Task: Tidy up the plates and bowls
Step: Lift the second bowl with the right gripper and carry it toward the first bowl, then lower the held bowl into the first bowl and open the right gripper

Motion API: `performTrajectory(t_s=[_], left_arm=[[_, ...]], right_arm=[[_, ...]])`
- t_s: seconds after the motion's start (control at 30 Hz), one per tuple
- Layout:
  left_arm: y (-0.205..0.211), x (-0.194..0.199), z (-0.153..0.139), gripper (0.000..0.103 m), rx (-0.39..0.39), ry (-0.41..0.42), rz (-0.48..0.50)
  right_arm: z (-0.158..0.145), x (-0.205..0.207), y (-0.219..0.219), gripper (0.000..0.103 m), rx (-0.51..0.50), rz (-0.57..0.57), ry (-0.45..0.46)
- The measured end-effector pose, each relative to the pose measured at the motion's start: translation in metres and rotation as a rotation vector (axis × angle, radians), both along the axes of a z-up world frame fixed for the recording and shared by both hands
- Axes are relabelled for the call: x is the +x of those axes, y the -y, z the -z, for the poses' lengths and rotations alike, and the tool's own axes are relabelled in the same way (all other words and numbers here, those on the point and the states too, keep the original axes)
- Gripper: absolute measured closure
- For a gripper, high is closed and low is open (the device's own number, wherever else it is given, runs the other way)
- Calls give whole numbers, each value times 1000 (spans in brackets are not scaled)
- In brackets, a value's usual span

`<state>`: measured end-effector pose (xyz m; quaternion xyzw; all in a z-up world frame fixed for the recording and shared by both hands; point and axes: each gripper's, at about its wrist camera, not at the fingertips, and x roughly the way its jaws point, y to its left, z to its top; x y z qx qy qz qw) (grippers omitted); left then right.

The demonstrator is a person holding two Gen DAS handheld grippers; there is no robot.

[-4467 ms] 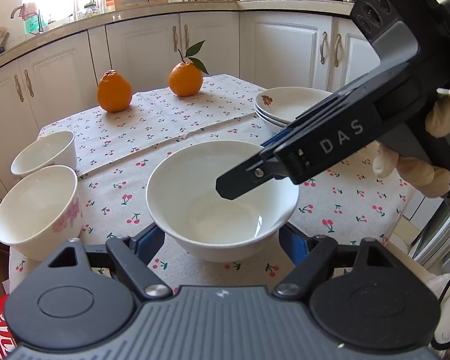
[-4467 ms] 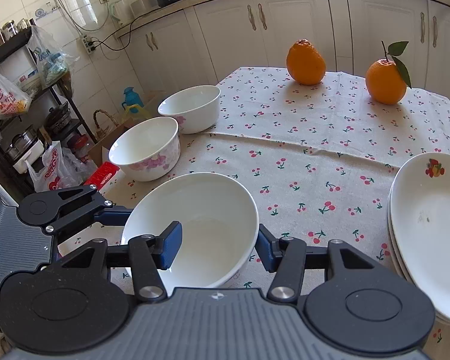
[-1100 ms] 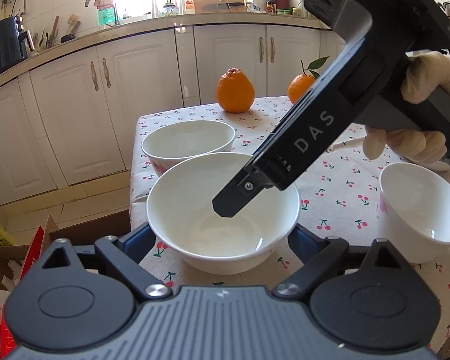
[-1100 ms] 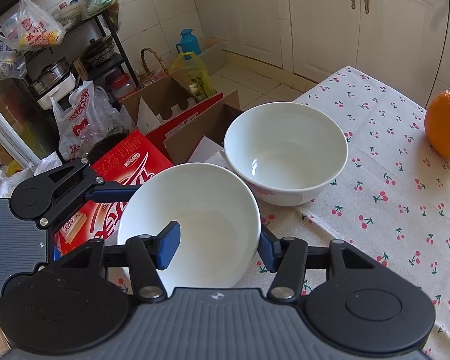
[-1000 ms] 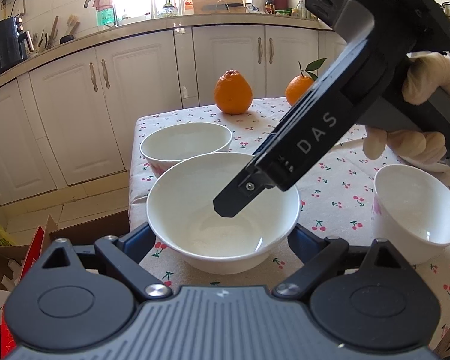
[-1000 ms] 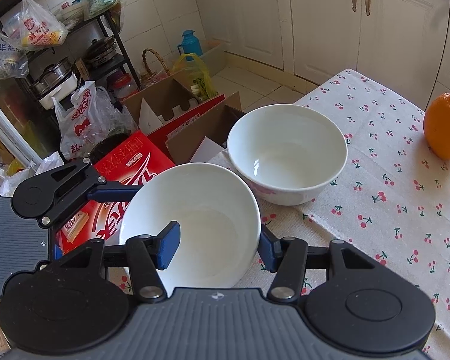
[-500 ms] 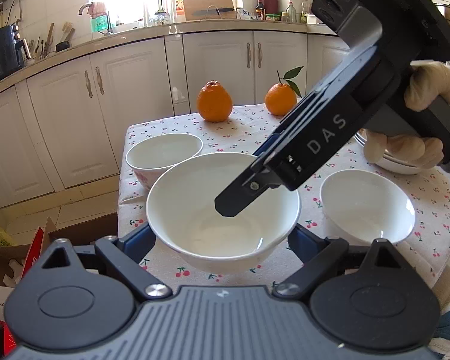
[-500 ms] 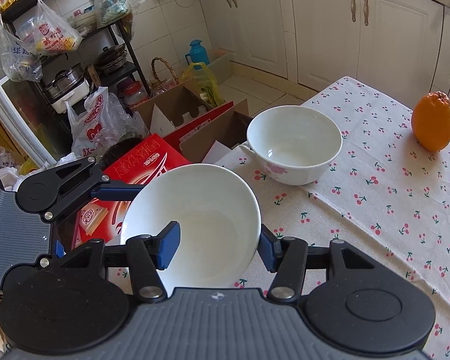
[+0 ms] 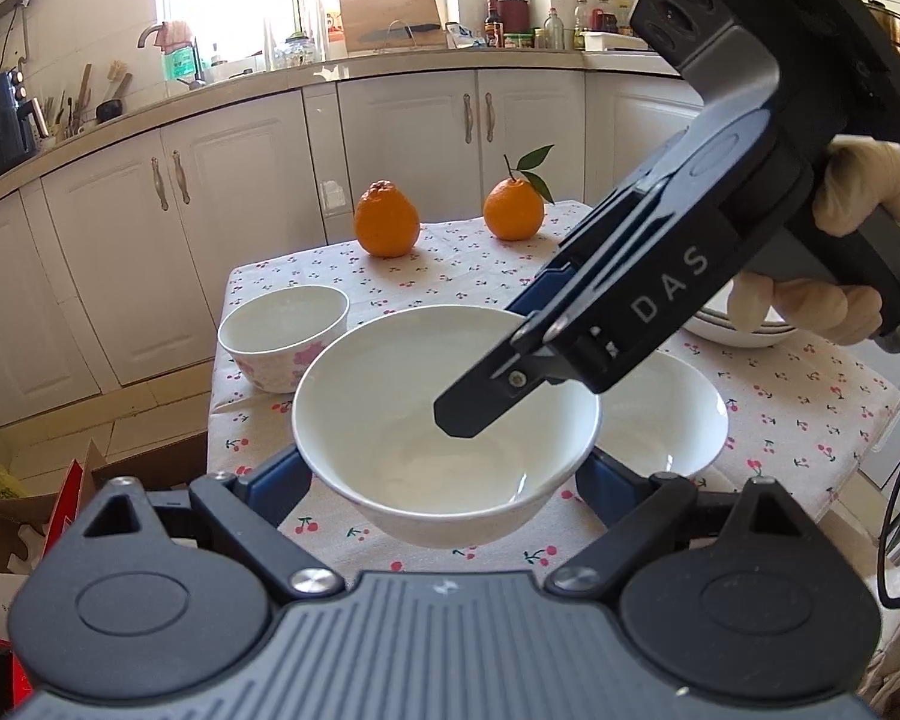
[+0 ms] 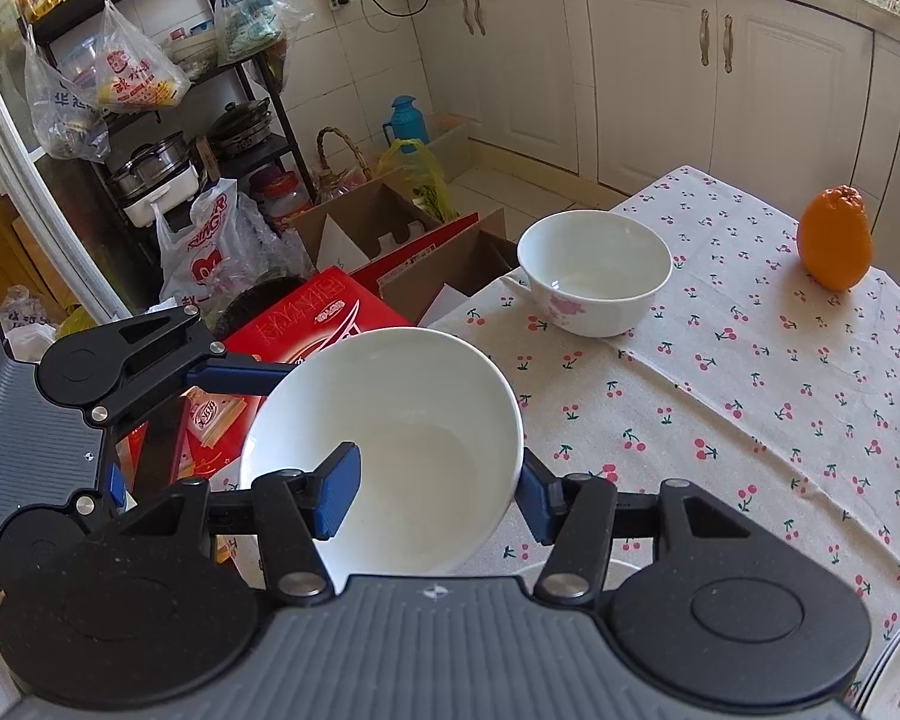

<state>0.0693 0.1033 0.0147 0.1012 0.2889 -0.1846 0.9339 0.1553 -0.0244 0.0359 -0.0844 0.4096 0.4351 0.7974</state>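
Bowl (image 9: 444, 426) hangs above the cherry tablecloth (image 9: 780, 414) cradled between the left gripper's (image 9: 444, 474) spread fingers, while right-wrist view shows the right gripper (image 10: 438, 486) pinching its rim over the table edge, so a slipped pinch could drop it floorward.

White bowl (image 9: 426, 456) held above the cherry-print tablecloth (image 9: 810, 414), clasped by left gripper (image 9: 444, 480); right gripper (image 9: 510, 372) grips its rim. Second bowl (image 9: 684, 420) beneath; floral bowl (image 9: 282, 336), two oranges (image 9: 387, 228) beyond.
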Motion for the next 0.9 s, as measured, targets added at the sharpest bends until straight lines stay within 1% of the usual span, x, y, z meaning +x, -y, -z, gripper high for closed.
performTrajectory(t_s=[0.33,0.53,0.73,0.9], left_arm=[[29,-6,-9,9,-6,20,77],[50,-3,-9,9,-13,33,129],[67,5,-3,9,-30,15,163],[75,12,5,9,-44,-19,173]], right_arm=[[-10,-20,40,42,13,65,38],[-13,-25,66,41,8,121,57],[-7,-24,86,41,-3,171,51],[4,-21,94,41,-10,192,31]])
